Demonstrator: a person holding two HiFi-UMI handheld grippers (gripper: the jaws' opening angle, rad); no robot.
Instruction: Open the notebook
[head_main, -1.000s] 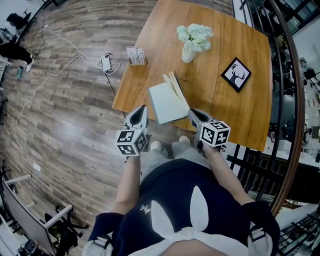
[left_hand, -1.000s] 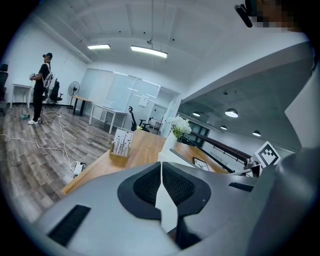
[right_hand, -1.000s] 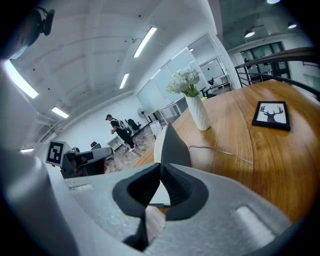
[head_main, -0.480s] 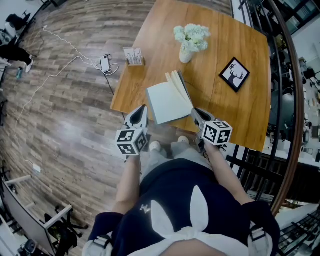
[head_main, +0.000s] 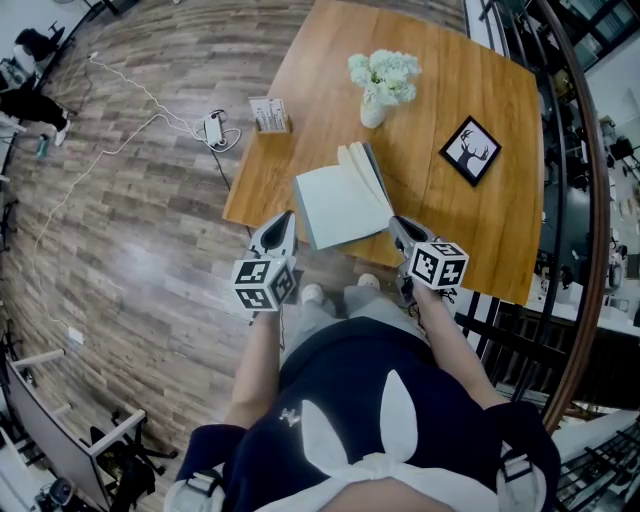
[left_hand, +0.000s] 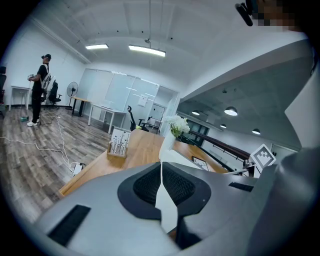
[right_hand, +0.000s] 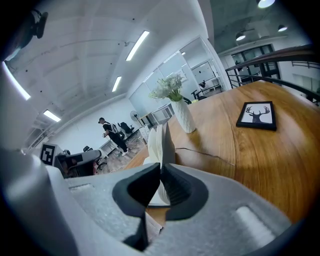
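Note:
The white notebook lies near the front edge of the wooden table. Its left page is flat and its right leaves stand raised. My right gripper is at the lower right corner of those leaves, shut on the raised leaves, which rise straight out of its closed pads. My left gripper hovers just left of the notebook's left edge with its jaws together. A white sliver shows in the slit; whether a page is pinched there I cannot tell.
A white vase of pale flowers stands behind the notebook, and a black-framed deer picture lies to the right. A small card holder sits at the table's left edge. A power strip with cables lies on the floor; a railing runs along the right.
My right gripper has shifted a little to the right, and the raised leaves have swung right with it, opening the notebook wider. The left gripper has stayed put.

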